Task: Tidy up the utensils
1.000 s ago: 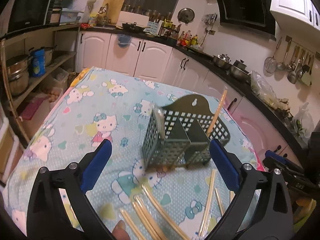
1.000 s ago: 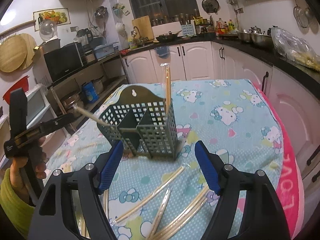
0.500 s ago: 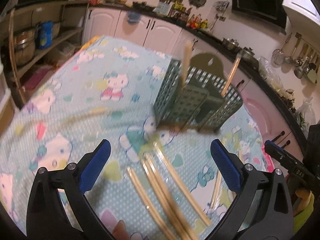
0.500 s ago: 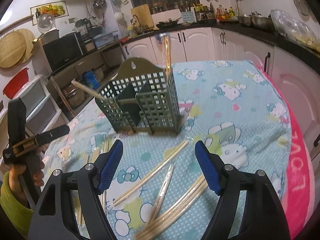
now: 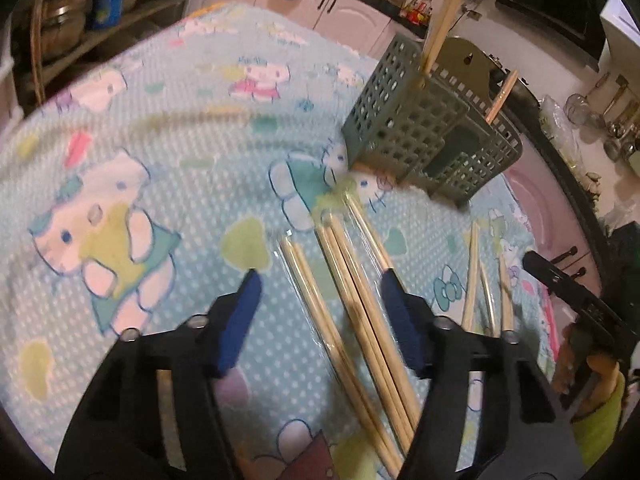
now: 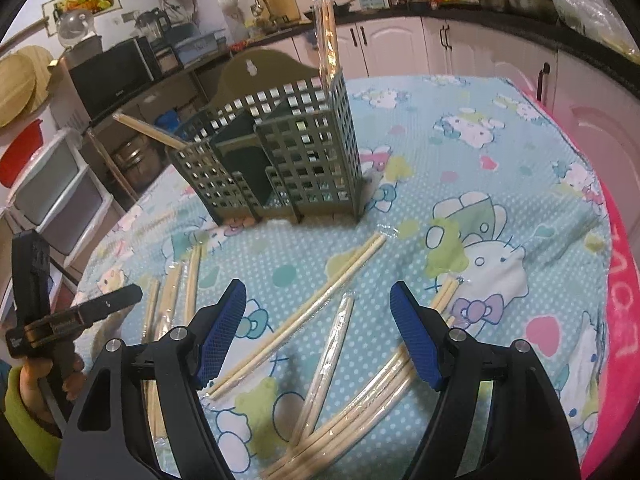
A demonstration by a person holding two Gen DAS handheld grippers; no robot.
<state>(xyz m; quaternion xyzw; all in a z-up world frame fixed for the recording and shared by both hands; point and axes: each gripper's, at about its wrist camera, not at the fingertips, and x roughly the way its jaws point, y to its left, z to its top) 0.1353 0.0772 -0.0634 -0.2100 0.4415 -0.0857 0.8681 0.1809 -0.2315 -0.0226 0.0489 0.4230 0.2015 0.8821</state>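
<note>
A grey-green slotted utensil holder [image 5: 424, 136] stands on the Hello Kitty tablecloth, and also shows in the right wrist view [image 6: 280, 160]. Wrapped chopstick pairs stand in it: an upright pair [image 5: 438, 28] and a leaning one [image 5: 500, 96]. Several wrapped chopstick pairs [image 5: 352, 292] lie on the cloth. My left gripper [image 5: 320, 284] is open, low over these, its fingers either side of them. My right gripper [image 6: 318, 296] is open and empty above other loose pairs [image 6: 304, 320].
More loose chopsticks [image 5: 486, 280] lie to the right in the left wrist view. The table's pink edge [image 6: 624, 300] runs along the right. Kitchen cabinets [image 6: 400, 48], shelves and a counter surround the table.
My left gripper has dropped down and forward over the loose chopsticks, straddling them. My right gripper has moved lower and a little closer to the table. Both stay open.
</note>
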